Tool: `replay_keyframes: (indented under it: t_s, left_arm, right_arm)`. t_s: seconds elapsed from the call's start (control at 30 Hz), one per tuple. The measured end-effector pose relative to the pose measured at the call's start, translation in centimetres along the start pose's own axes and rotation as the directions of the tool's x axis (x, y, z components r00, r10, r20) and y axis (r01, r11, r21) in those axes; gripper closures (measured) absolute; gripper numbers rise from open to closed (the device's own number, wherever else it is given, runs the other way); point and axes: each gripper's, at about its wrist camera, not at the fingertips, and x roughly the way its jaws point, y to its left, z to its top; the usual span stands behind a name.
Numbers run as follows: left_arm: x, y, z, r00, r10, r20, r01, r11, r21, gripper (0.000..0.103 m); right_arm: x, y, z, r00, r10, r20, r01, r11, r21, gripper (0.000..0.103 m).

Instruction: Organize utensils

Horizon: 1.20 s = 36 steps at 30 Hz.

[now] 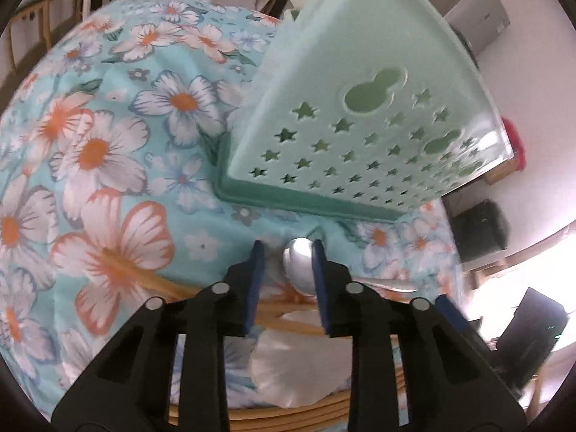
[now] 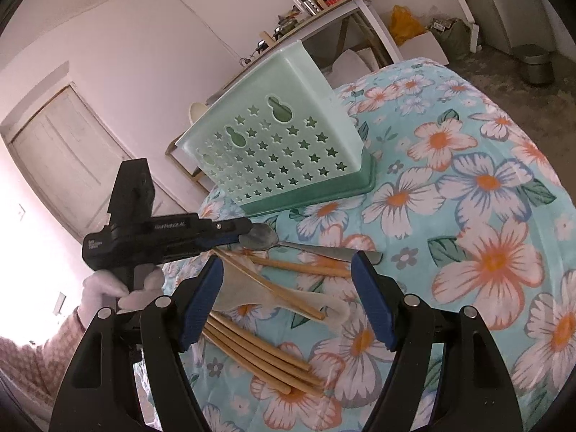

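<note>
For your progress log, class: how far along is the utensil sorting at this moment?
Nothing looks sorted yet. The left gripper has its fingers either side of the metal spoon's bowl on the floral cloth, beside the green holder; whether it grips is unclear. The right gripper hangs open. The wooden chopsticks and white spoon remain.
</note>
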Motion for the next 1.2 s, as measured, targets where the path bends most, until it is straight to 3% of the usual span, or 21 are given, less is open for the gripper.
replay_keyframes:
  t_s: [0.03, 0.13, 0.37, 0.43, 0.5, 0.7, 0.9, 0.97, 1.07, 1.2]
  left_arm:
    - [0.0, 0.3, 0.2, 0.998, -0.062, -0.007, 0.061, 0.998, -0.029, 0.081]
    - [0.4, 0.9, -0.1, 0.994, -0.106, -0.027, 0.104, 0.992, -0.073, 0.082]
    - [1.9, -1.1, -1.1, 1.000, 0.005, -0.026, -0.005, 1.000, 0.021, 0.082]
    - [2.3, -2.2, -1.6, 0.999, 0.054, 0.001, -0.054, 0.996, 0.075, 0.082]
    - [2.6, -2.7, -1.9, 0.997, 0.078, 0.024, -0.080, 0.991, 0.104, 0.089]
    - [1.0, -3.6, -1.9, 0.994, 0.026, 0.109, -0.037, 0.994, 0.103, 0.097]
    - [-4.4, -6.2, -2.6, 0.966, -0.010, 0.259, -0.044, 0.978, 0.202, 0.101]
    - [-6.2, -6.5, -3.0, 0.955, -0.007, 0.298, -0.062, 0.973, 0.222, 0.101]
    - [-8.7, -6.7, -3.9, 0.934, 0.004, 0.358, -0.097, 0.965, 0.243, 0.101]
    - [-11.3, -6.2, -5.4, 0.910, 0.017, 0.413, -0.125, 0.964, 0.234, 0.101]
  right_arm:
    - [0.0, -0.1, 0.0, 1.000, 0.005, 0.002, -0.005, 1.000, 0.004, 0.031]
    - [-0.1, -0.6, -0.1, 1.000, 0.020, 0.007, -0.021, 1.000, 0.023, 0.031]
    - [0.2, -1.3, 0.0, 0.999, 0.036, 0.004, -0.037, 0.998, 0.056, 0.031]
    - [0.3, -1.2, 0.0, 0.999, 0.036, 0.003, -0.036, 0.998, 0.056, 0.031]
    - [0.3, -1.3, -0.1, 0.999, 0.035, 0.004, -0.035, 0.998, 0.054, 0.031]
    - [-0.1, -1.2, -0.2, 1.000, 0.017, 0.019, -0.018, 0.999, 0.051, 0.031]
    - [-1.1, 2.0, -0.7, 0.997, -0.064, 0.052, 0.069, 0.992, -0.103, 0.031]
    - [-1.1, 4.1, -1.2, 0.994, -0.095, 0.060, 0.106, 0.973, -0.204, 0.031]
    - [-0.3, 7.1, -2.4, 0.985, -0.157, 0.064, 0.170, 0.914, -0.370, 0.031]
    - [1.9, 10.2, -4.4, 0.963, -0.263, 0.062, 0.247, 0.760, -0.601, 0.038]
